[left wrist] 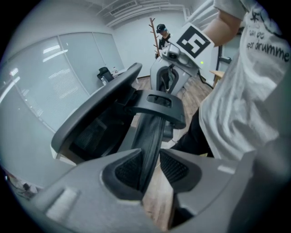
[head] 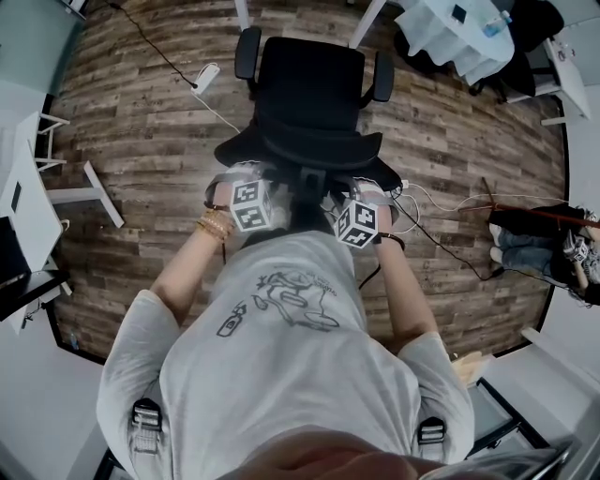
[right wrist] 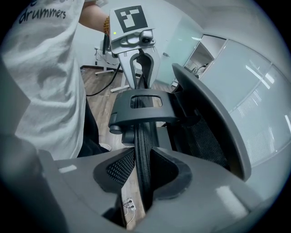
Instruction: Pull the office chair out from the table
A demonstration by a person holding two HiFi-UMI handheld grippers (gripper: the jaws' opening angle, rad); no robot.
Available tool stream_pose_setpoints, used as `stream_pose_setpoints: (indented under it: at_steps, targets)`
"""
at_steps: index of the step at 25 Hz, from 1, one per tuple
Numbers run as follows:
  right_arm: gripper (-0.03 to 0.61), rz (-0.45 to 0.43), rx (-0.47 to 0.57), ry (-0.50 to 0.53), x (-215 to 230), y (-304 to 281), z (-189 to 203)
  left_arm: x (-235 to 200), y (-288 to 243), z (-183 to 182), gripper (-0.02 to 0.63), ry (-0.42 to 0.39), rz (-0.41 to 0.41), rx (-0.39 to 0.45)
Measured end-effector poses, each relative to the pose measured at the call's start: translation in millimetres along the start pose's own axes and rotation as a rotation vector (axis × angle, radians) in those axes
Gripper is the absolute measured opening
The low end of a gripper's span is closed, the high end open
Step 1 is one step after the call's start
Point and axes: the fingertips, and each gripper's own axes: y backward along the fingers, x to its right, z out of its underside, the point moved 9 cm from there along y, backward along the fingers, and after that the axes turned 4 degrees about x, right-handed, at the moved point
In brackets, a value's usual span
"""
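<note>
The black office chair (head: pixel 309 94) stands on the wood floor with its seat pointing away from me, and its back's top rim (head: pixel 305 172) is right in front of me. My left gripper (head: pixel 246 176) and right gripper (head: pixel 368 190) both straddle that rim, side by side. In the left gripper view the rim (left wrist: pixel 152 132) runs between my left gripper's (left wrist: pixel 150 164) pads, resting against one pad, with floor showing beside the other. The right gripper view is similar: the rim (right wrist: pixel 144 136) lies between my right gripper's (right wrist: pixel 143 168) pads with a slit of floor beside it. Both stand open around it.
White table legs (head: pixel 242 13) stand just beyond the chair. A white power strip (head: pixel 204 75) with its cable lies to the chair's left, and more cables (head: pixel 450 202) trail on the right. Another desk (head: pixel 28 187) is at the left, bags (head: pixel 530 234) at the right.
</note>
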Motion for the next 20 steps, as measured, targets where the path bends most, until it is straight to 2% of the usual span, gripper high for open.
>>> stream_pose_setpoints:
  at_steps: [3,5,7,10,12,15,18,20]
  targets:
    - [0.127,-0.014,0.006,-0.042,3.2,9.6,-7.3,-1.3,13.2,-2.5,0.127,0.046,-0.019,0.052]
    - [0.133,-0.009,0.033,-0.090,5.9,20.7,-14.0,-4.5,29.4,-6.6,0.098,0.103,-0.041,0.128]
    - [0.089,0.019,0.085,-0.159,12.1,35.6,-21.4,-10.5,48.3,-12.3,0.088,0.179,-0.059,0.229]
    - [0.071,0.066,0.228,-0.328,27.6,63.2,-34.9,-19.7,77.3,-22.5,0.059,0.294,-0.069,0.405]
    - [0.071,0.092,0.361,-0.470,38.1,82.0,-46.3,-24.3,95.7,-28.1,0.005,0.353,-0.083,0.518]
    - [0.047,0.155,0.545,-0.640,50.0,108.1,-64.5,-29.4,121.3,-32.9,0.005,0.458,-0.135,0.676]
    - [0.014,0.209,0.685,-0.757,58.9,130.4,-80.5,-33.5,144.6,-38.5,0.005,0.599,-0.176,0.837]
    - [0.007,0.232,0.751,-0.795,62.6,143.4,-90.8,-34.7,158.9,-46.1,0.005,0.641,-0.198,0.908]
